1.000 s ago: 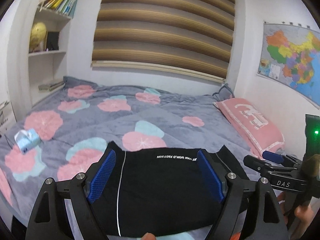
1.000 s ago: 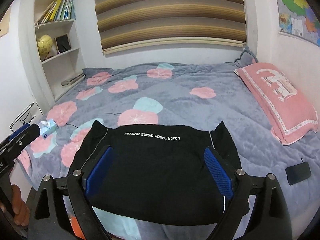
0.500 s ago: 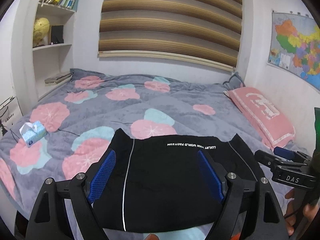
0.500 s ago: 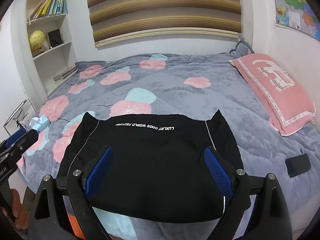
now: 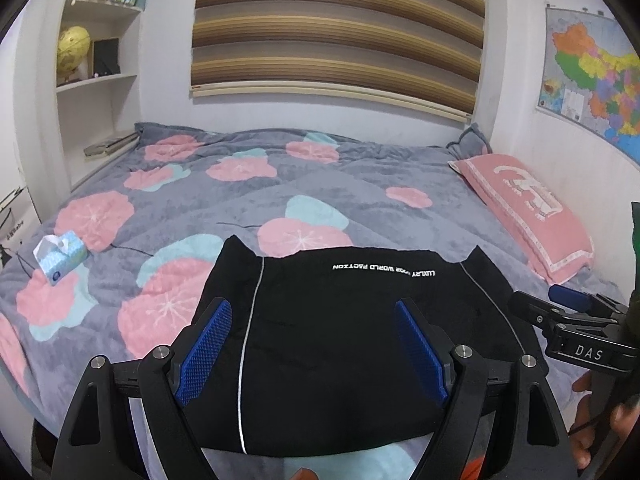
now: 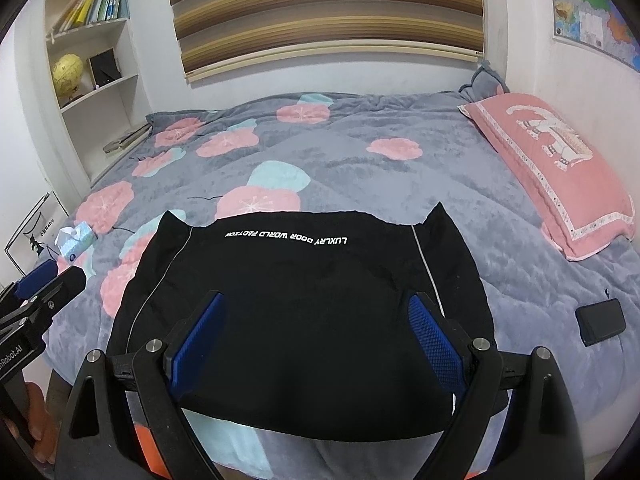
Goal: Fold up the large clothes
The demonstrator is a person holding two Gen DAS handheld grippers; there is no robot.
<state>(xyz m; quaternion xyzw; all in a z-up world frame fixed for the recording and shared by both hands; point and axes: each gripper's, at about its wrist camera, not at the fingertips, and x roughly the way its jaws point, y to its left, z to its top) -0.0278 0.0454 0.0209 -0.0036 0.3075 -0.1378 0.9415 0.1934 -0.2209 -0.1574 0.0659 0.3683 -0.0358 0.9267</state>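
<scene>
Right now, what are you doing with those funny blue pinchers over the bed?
A person is holding a gripper in each hand above a bed with a gray flowered blanket. A black garment with white lettering lies flat near the bed's front edge, already looking folded into a neat block. The left gripper and the right gripper are both open, their blue fingers spread apart and gripping nothing. A pink pillow and a tissue box sit off to the sides.

From my station I saw the bed (image 6: 360, 168): pink pillow (image 6: 560, 168) on its right side, tissue box (image 5: 61, 255) near its left edge, black phone (image 6: 600, 321) below the pillow.
</scene>
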